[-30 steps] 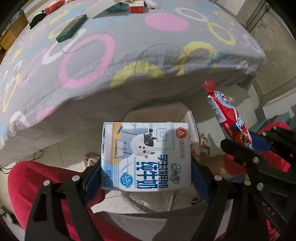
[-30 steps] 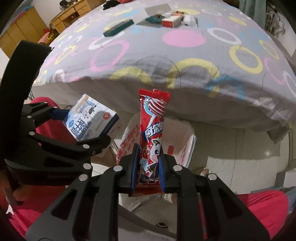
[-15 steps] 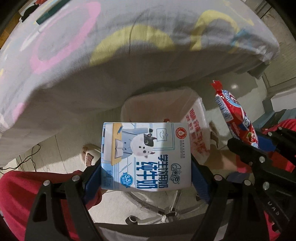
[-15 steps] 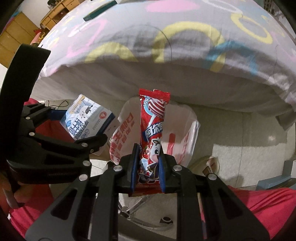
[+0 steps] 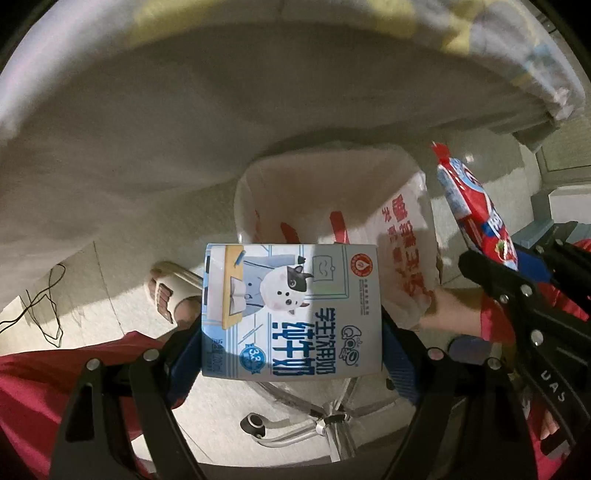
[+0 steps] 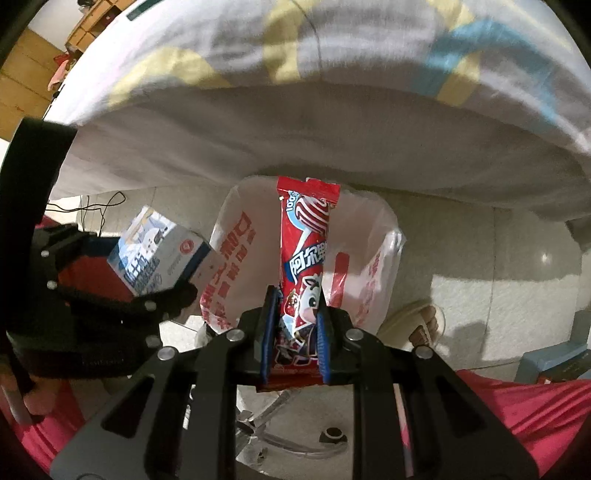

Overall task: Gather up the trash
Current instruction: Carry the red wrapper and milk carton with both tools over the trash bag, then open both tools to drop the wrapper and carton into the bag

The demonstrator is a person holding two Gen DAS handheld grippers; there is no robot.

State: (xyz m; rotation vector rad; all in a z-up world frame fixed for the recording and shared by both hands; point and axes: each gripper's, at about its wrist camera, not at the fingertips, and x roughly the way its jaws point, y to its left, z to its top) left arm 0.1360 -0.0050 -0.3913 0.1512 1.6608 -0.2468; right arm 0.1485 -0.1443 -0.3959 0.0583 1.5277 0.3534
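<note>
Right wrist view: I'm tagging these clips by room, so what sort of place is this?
Most likely a bedroom at home: a bed with a ring-patterned sheet fills the top, a bag-lined bin stands on the tiled floor beside it, and wooden drawers show far left.

Blue-white milk carton [image 5: 291, 314], red candy wrapper [image 6: 304, 269], white bag [image 6: 373, 280] with red print.

Both wrist views look steeply down, close above the white red-printed plastic bag [image 5: 402, 236] [image 6: 373, 280], which they share, from opposite sides.
</note>
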